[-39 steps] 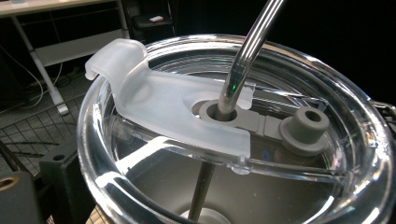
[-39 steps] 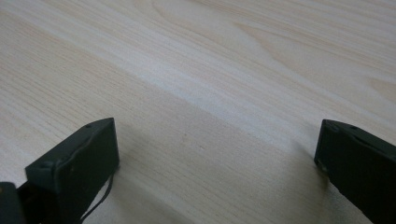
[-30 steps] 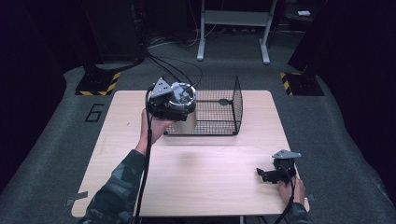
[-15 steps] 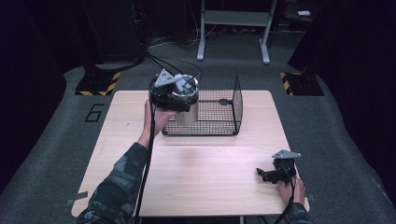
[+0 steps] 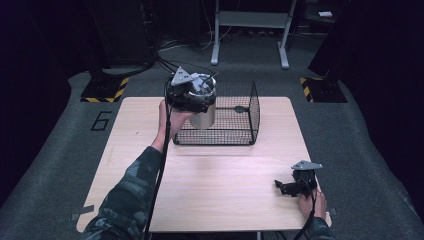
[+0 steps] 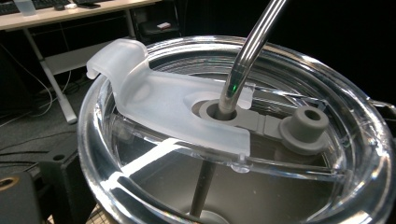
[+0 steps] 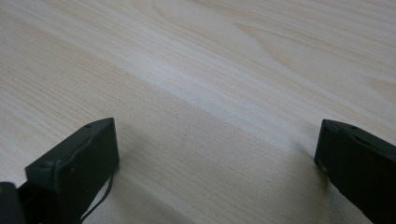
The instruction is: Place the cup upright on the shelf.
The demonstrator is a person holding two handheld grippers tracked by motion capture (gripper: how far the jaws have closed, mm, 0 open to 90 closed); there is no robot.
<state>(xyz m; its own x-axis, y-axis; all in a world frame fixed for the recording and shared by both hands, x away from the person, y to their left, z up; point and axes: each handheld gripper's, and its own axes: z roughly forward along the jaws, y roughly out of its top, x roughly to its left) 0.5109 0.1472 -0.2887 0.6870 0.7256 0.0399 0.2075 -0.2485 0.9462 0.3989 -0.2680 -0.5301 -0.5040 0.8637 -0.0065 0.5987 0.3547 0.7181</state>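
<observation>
Since the earlier frames, the left gripper (image 5: 192, 92) had carried the tumbler (image 5: 202, 116) farther back and higher, over the basket's (image 5: 235, 114) near-left corner; its fingers' state could not be told; the tumbler hung beneath it, clear lid (image 6: 233, 135) and metal straw (image 6: 245, 56) close to its camera; the right gripper (image 5: 295, 186) rested unmoved at the desk's (image 5: 220, 180) near-right corner, fingers (image 7: 74, 163) apart, empty.

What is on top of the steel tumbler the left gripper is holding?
A clear lid with a frosted slider and grey plug; a metal straw passes through it. Any contents of the tumbler cannot be made out.
</observation>
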